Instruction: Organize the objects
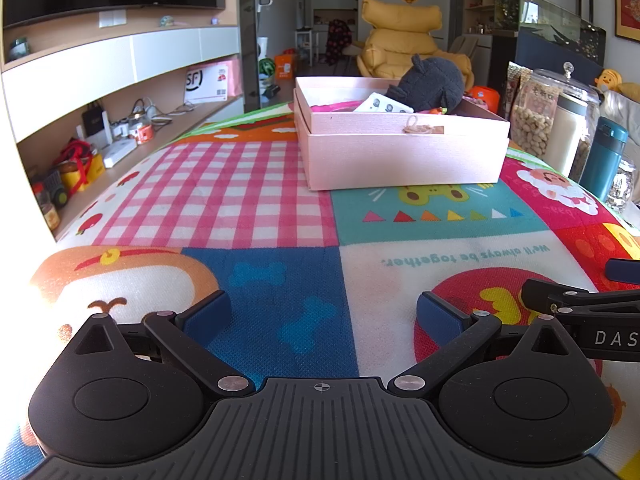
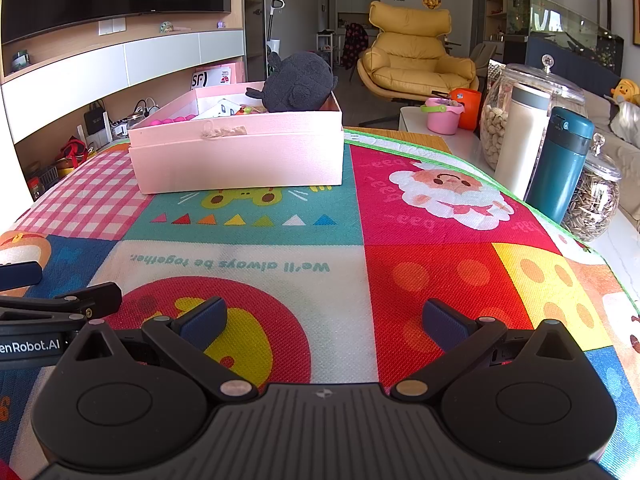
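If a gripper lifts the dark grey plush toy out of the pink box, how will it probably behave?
The dark grey plush toy looks soft and fluffy, so it would probably squash under the fingers and feel light for its size. It seems rounded and rises above the rim of the pink box, so a push might roll or tip it. It is unlikely to be fragile or slippery.

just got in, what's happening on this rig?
Nothing is being handled right now. The left gripper and right gripper are both open and empty, low over the colourful play mat, side by side. The pink box sits at the far side of the mat and already holds a dark plush toy and some smaller items. No loose items show on the mat.
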